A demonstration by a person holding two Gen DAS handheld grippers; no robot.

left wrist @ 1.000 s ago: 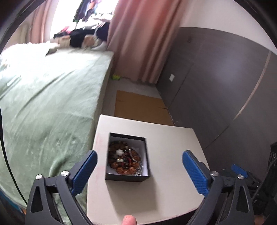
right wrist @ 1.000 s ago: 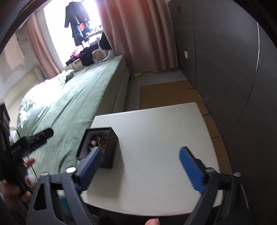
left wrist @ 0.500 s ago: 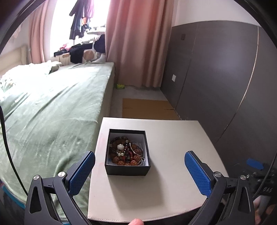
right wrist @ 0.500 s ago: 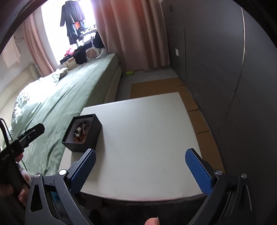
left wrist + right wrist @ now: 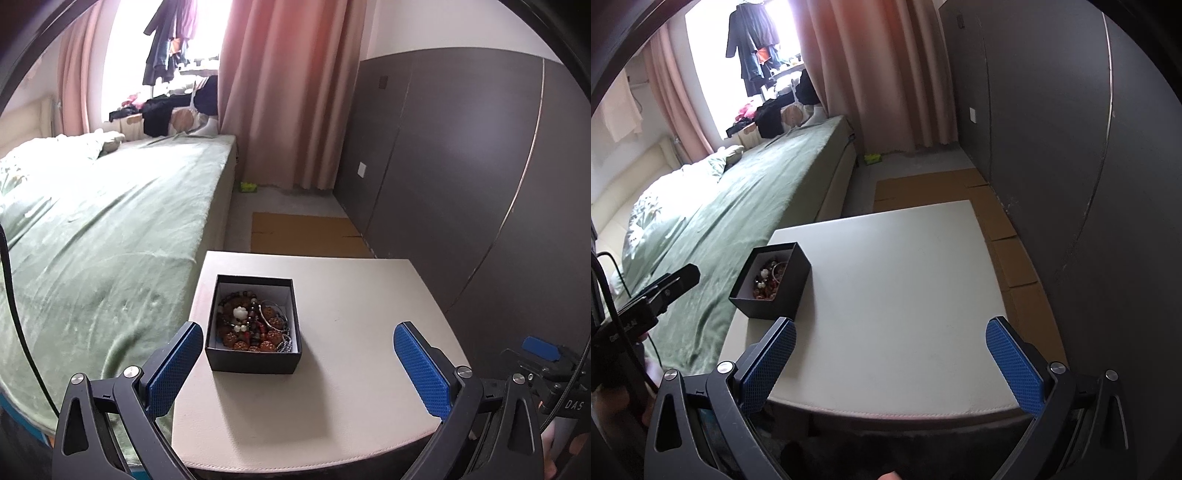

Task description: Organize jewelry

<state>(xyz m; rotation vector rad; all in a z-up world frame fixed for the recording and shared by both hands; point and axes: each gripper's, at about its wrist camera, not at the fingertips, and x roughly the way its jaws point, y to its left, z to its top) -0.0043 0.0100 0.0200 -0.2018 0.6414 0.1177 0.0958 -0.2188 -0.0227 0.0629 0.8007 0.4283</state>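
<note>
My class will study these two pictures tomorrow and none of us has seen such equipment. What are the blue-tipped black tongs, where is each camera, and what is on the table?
A person holds one hand tool per hand; no robot arm. Each picture comes from a camera on a tool, looking along its fingers. The left gripper and right gripper are both open and hold nothing. On the pale table beside the bed stands an open black box holding tangled beaded jewelry.

A green-covered bed (image 5: 110,229) lies beside pink curtains (image 5: 288,92).
</note>
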